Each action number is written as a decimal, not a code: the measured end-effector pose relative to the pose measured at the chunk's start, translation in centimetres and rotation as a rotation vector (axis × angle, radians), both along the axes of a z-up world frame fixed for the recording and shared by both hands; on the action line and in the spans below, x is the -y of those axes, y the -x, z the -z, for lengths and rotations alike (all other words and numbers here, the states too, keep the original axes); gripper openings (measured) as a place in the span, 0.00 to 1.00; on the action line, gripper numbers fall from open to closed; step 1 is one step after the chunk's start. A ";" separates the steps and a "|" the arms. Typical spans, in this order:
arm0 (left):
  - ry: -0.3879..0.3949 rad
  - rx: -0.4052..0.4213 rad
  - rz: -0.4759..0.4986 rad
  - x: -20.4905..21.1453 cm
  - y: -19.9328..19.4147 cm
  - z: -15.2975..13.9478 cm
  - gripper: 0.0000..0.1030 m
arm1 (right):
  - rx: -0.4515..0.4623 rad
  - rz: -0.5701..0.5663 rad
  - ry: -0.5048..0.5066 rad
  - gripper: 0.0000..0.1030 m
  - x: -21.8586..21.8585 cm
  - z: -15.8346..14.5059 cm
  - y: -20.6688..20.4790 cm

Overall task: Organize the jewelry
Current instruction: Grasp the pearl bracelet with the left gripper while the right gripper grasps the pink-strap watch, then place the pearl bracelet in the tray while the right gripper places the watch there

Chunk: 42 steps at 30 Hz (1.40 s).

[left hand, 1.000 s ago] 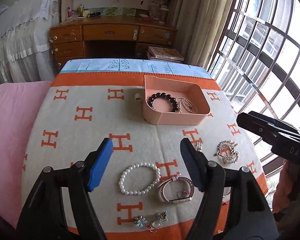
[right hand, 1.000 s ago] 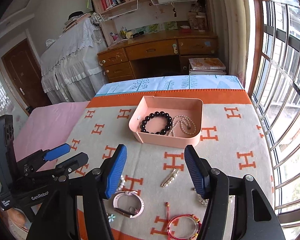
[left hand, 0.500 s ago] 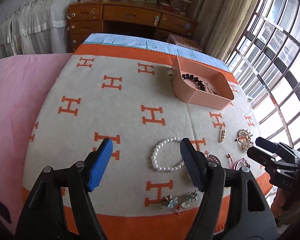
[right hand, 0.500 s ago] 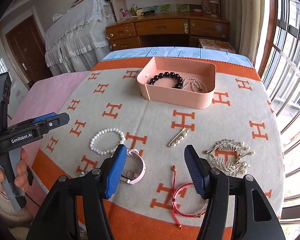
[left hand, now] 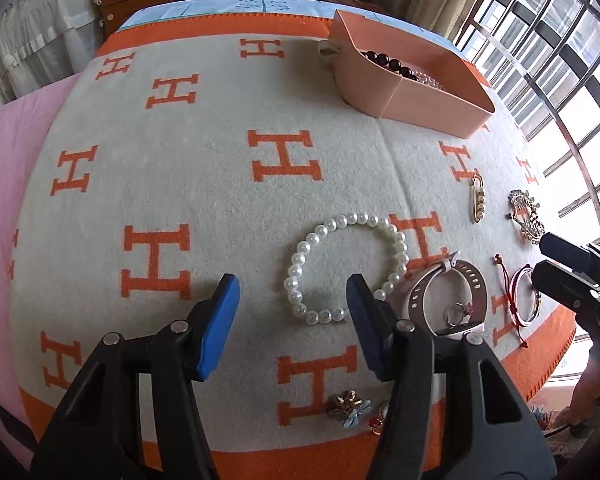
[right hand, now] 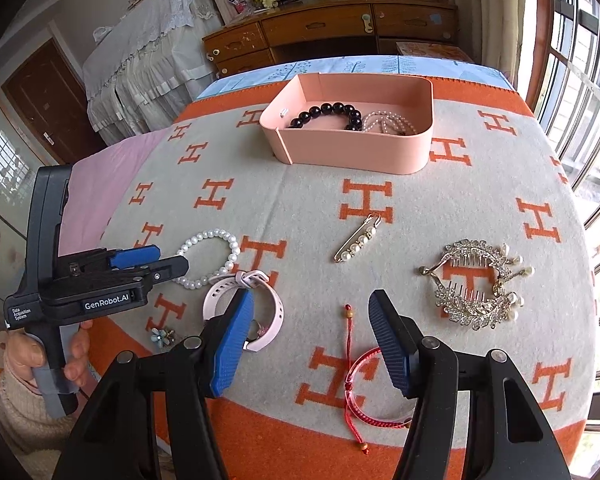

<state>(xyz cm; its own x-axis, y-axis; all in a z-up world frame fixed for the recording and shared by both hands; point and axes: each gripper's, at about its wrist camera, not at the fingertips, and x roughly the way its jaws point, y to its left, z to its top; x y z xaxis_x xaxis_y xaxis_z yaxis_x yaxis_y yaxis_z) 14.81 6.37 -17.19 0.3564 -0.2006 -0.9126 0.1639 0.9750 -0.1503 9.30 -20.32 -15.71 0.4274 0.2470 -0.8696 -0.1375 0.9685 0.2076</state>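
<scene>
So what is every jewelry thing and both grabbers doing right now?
Left gripper: open, empty.
Right gripper: open, empty.
Pink box: open-topped, upright.
Black bead bracelet: in the box.
White pearl bracelet: flat on the blanket.
Pink watch: on blanket, strap looped.
Red string bracelet: on blanket.
Pearl pin: on blanket, closed.
Silver hair comb: on blanket.

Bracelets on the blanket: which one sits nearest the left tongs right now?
The white pearl bead bracelet, whose near edge lies beside the open left tongs. The red braided cord bracelet lies farther right; the black bead bracelet is in the pink box.
</scene>
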 end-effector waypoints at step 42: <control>0.119 0.396 0.061 3.7 -4.5 -18.9 0.05 | 0.160 0.005 0.057 0.04 0.6 -8.6 -12.3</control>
